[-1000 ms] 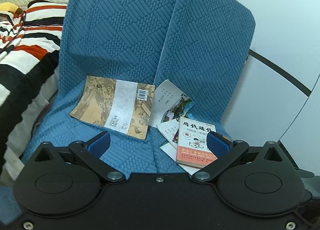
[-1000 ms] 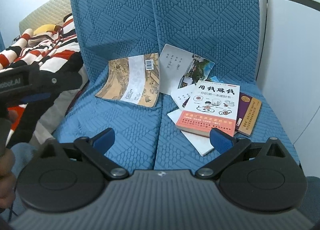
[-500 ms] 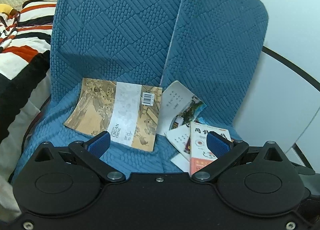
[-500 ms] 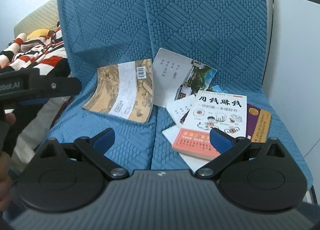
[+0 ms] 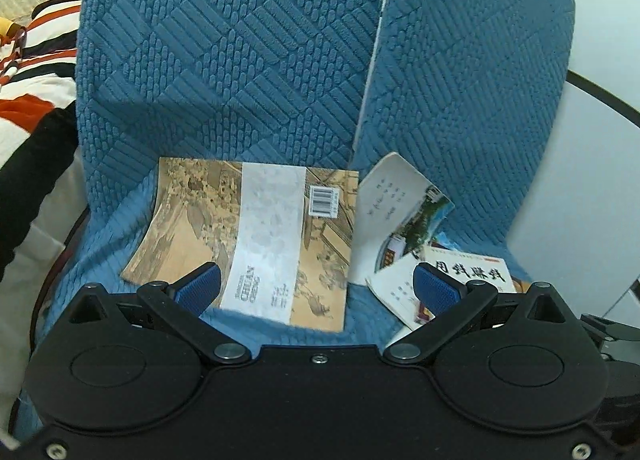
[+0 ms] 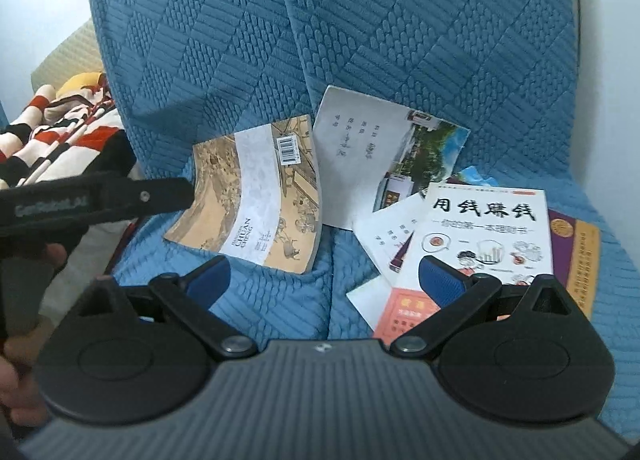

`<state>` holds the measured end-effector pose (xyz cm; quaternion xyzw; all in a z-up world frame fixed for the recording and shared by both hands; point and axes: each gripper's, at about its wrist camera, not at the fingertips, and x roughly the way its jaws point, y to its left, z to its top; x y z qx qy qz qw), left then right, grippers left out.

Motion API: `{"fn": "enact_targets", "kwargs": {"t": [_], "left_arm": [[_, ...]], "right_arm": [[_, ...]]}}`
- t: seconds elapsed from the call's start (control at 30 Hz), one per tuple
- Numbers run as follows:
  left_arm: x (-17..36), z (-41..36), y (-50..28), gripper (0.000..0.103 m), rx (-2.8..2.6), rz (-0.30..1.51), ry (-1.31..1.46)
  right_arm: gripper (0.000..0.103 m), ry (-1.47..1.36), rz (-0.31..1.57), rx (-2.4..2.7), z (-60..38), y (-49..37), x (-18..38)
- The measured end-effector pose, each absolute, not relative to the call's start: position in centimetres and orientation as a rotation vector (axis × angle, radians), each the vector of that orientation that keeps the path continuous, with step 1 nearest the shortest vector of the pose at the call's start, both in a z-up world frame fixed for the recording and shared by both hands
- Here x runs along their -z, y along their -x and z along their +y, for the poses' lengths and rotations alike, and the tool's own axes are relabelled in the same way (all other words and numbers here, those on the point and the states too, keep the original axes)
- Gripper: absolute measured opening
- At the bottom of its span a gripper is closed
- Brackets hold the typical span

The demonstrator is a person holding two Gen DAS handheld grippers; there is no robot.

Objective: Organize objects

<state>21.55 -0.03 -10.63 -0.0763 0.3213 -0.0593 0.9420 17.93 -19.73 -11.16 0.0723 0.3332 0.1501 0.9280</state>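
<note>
So on the far left there's a striped blanket bunched up next to the blue sofa. The left gripper hangs low over the left seat cushion with its jaws spread wide, nothing between the blue pads. Right in front of it lies the tan book, back cover up with the barcode showing, its top edge tucked against the backrest. From the right wrist view you can see the left gripper's body poking in from the left side, just beside that tan book.

Moving right, a white booklet leans against the backrest at the seam between the cushions, touching the tan book's edge. Then comes the pile on the right cushion: a few loose white sheets, the orange-and-white book on top, and a purple book sticking out underneath it. The right gripper is also wide open and empty, hovering over the front of the seat, its right pad over the orange-and-white book's lower edge.
</note>
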Motion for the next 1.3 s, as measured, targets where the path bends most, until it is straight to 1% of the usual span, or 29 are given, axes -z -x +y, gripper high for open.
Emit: {"fn": "enact_targets", "kwargs": {"t": [0.17,0.23,0.3,0.33,0.43,0.67,0.93,0.97,1.0,1.03,1.1,1.17,1.2,1.3], "left_arm": [[12.5,0.5,-23.9,0.102,0.121,0.675,0.166],[13.4,0.8,-24.7,0.102,0.11,0.691,0.169],[14.3,1.1,-25.5,0.102,0.107,0.709,0.168],[14.7,1.3,-25.9,0.102,0.105,0.721,0.171],[15.6,2.1,-27.3,0.102,0.083,0.759,0.199],[16.4,3.9,-28.6,0.102,0.058,0.776,0.202],[17.4,5.5,-28.9,0.102,0.053,0.821,0.22],[17.4,5.8,-28.9,0.102,0.049,0.815,0.228],[17.3,6.1,-29.0,0.102,0.044,0.813,0.232],[17.3,6.3,-29.1,0.102,0.036,0.817,0.232],[17.4,6.7,-29.2,0.102,0.021,0.831,0.234],[17.5,7.2,-29.4,0.098,0.023,0.843,0.247],[17.6,7.3,-29.5,0.096,0.025,0.851,0.253],[17.9,7.6,-29.7,0.093,0.031,0.877,0.263]], "right_arm": [[0.1,-0.121,0.692,-0.312,-18.9,-20.3,12.0],[0.092,-0.135,0.704,-0.321,-18.8,-21.4,12.4],[0.078,-0.144,0.721,-0.325,-18.6,-22.6,12.9],[0.077,-0.147,0.733,-0.323,-18.4,-23.3,13.2],[0.077,-0.167,0.766,-0.337,-17.7,-25.1,14.1],[0.076,-0.185,0.808,-0.371,-15.7,-29.3,16.3],[0.076,-0.083,0.773,-0.377,-12.8,-32.8,17.6],[0.075,-0.085,0.774,-0.391,-12.6,-33.1,17.6],[0.071,-0.093,0.777,-0.408,-12.4,-33.5,17.7],[0.069,-0.092,0.784,-0.415,-12.2,-33.8,17.8],[0.068,-0.085,0.776,-0.422,-11.9,-34.3,17.7],[0.068,-0.09,0.762,-0.44,-11.8,-34.8,17.7],[0.067,-0.099,0.761,-0.448,-11.8,-35.0,17.7],[0.068,-0.138,0.767,-0.469,-12.0,-35.7,17.5]]}}
